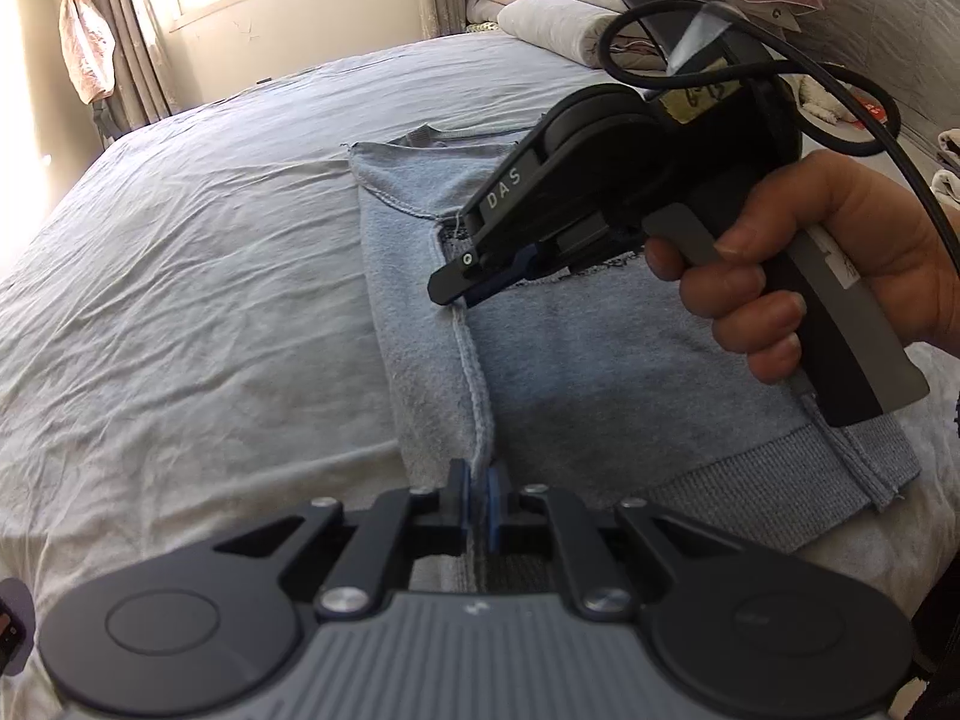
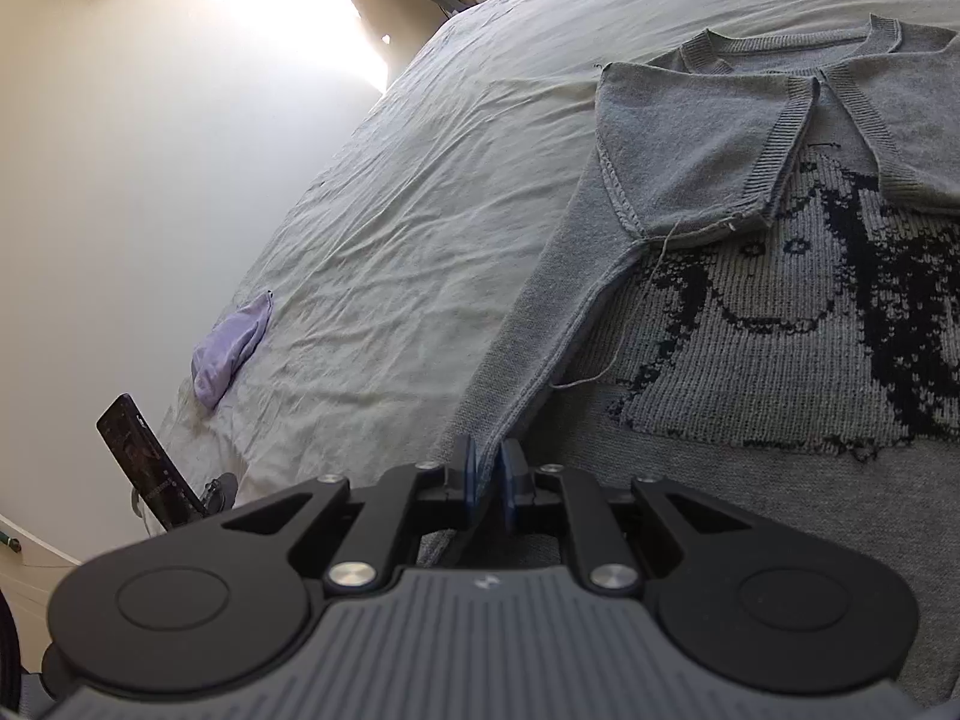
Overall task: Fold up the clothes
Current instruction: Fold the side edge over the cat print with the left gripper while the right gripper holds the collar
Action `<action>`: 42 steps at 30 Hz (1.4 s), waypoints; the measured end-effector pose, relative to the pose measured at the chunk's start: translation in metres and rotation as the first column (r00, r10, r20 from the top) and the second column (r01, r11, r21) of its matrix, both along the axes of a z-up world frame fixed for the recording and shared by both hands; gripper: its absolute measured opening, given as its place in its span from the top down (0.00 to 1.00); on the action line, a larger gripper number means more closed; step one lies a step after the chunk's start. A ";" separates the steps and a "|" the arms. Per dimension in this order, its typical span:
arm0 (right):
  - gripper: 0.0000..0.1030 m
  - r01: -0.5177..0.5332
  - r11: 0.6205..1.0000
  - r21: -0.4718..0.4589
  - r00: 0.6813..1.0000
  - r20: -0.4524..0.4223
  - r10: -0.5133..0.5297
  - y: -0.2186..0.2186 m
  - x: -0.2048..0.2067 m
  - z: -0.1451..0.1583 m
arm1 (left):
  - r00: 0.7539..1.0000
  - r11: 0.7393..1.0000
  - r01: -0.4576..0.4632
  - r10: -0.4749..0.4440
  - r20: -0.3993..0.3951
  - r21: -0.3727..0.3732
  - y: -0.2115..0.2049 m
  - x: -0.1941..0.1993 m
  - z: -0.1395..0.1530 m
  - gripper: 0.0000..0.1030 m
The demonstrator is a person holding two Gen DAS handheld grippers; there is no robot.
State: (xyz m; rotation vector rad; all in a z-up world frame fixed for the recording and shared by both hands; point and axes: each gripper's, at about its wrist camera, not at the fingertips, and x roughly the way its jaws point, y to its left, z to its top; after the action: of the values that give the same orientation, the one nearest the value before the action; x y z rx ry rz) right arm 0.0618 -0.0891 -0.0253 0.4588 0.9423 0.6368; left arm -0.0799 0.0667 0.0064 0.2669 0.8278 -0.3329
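Grey sweater (image 1: 570, 360) spread on bed sheet (image 1: 210, 240). Side edge of sweater pinched tight by left gripper (image 1: 478, 489). Same edge clamped by right gripper (image 2: 487, 480).

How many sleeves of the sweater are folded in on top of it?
2. In the right wrist view, one sleeve lies across the left of the sweater, the other sleeve across its right, their cuffs almost meeting below the collar.

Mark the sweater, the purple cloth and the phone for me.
sweater (image 2: 690, 138): right wrist view, on the folded-in sleeve.
purple cloth (image 2: 231, 348): right wrist view, middle of the crumpled piece on the sheet.
phone (image 2: 141, 456): right wrist view, on its dark screen, at the bed's edge.
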 end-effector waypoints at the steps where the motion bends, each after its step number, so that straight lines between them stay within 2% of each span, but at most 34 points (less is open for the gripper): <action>1: 0.87 0.002 1.000 -0.006 1.000 0.000 -0.002 -0.003 0.000 0.000 | 1.000 1.000 0.007 -0.007 -0.006 -0.005 -0.003 0.000 -0.002 0.94; 8: 0.87 0.008 0.998 -0.058 1.000 -0.019 -0.010 -0.014 0.000 -0.012 | 0.996 0.999 0.039 -0.040 -0.076 -0.015 -0.017 0.005 -0.029 0.93; 11: 0.87 0.009 0.998 -0.064 0.999 -0.039 -0.012 -0.016 0.000 -0.020 | 0.993 0.995 0.078 -0.083 -0.087 -0.056 -0.010 0.007 -0.031 0.90; 12: 0.85 0.015 0.999 -0.050 0.999 -0.045 -0.018 -0.018 0.000 -0.022 | 0.991 0.992 0.095 -0.101 -0.086 -0.081 -0.006 0.008 -0.029 0.84; 13: 0.85 0.024 0.999 -0.029 0.998 -0.049 -0.026 -0.021 0.002 -0.022 | 0.989 0.986 0.110 -0.121 -0.086 -0.127 0.001 0.013 -0.025 0.83; 18: 0.83 0.075 0.997 0.019 0.996 -0.049 -0.074 -0.029 0.014 -0.020 | 0.984 0.941 0.139 -0.165 -0.061 -0.310 0.037 0.041 -0.015 0.83; 21: 0.83 0.101 0.994 0.036 0.994 -0.049 -0.099 -0.029 0.025 -0.022 | 0.991 0.931 0.105 -0.126 -0.039 -0.350 0.048 0.062 -0.024 0.83; 26: 0.82 0.128 0.988 0.083 0.991 -0.044 -0.125 -0.024 0.041 -0.028 | 0.995 0.896 0.063 -0.092 -0.045 -0.440 0.056 0.088 -0.046 0.83; 29: 0.80 0.129 0.988 0.084 0.991 -0.035 -0.126 -0.019 0.045 -0.033 | 0.994 0.901 0.078 -0.103 -0.035 -0.427 0.051 0.103 -0.047 0.83; 32: 0.80 0.119 0.989 0.086 0.993 -0.018 -0.118 -0.013 0.046 -0.040 | 0.994 0.893 0.079 -0.102 -0.028 -0.444 0.050 0.114 -0.045 0.83; 35: 0.91 0.130 0.990 0.058 0.991 0.028 -0.132 -0.012 0.042 -0.037 | 0.994 0.887 0.077 -0.104 -0.035 -0.456 0.048 0.124 -0.048 0.83; 39: 0.92 0.169 0.985 0.023 0.982 0.084 -0.171 -0.018 0.035 -0.033 | 0.994 0.897 0.062 -0.097 -0.059 -0.438 0.047 0.132 -0.052 0.83; 42: 0.91 0.148 0.989 -0.001 0.987 0.064 -0.148 -0.021 0.040 -0.039 | 0.993 0.897 0.056 -0.094 -0.065 -0.439 0.047 0.135 -0.052 0.83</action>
State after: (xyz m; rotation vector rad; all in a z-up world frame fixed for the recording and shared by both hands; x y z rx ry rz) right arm 0.1017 -0.1099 -0.0645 0.4960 0.8403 0.5110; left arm 0.0556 0.1135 -0.0452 -0.1380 0.8041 -0.5959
